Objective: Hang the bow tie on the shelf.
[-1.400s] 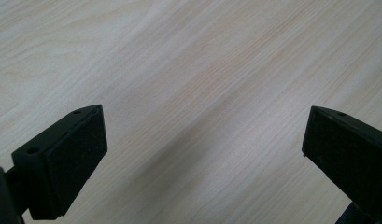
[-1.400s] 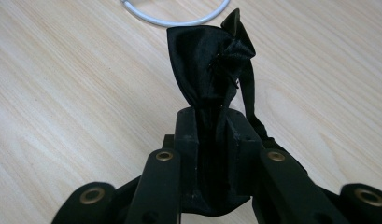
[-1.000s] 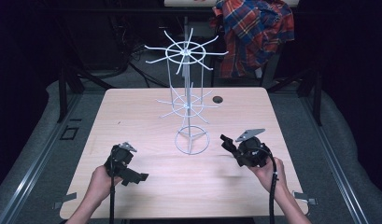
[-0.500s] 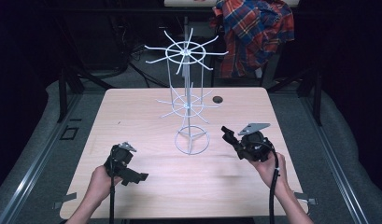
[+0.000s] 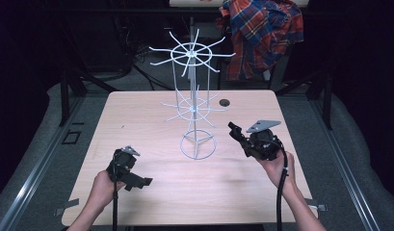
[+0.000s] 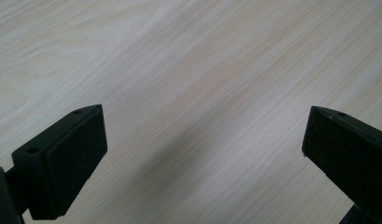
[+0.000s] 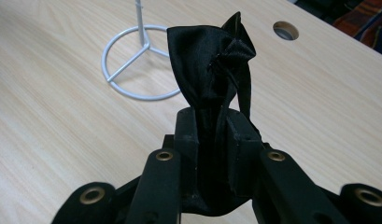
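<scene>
Two grippers: my right gripper (image 7: 212, 126) has its jaws clamped on a black satin pouch (image 7: 209, 70), white wire rack (image 5: 193, 103) just ahead-left; left gripper (image 6: 198, 154) gapes empty over the tabletop (image 6: 188, 56)

Black cloth's (image 7: 212, 65) lower end hidden between jaws.

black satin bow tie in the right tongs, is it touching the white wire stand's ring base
Apart. The right gripper view shows the black satin bow tie clamped upright in the right tongs, with bare wooden table between it and the white wire stand's ring base.
</scene>
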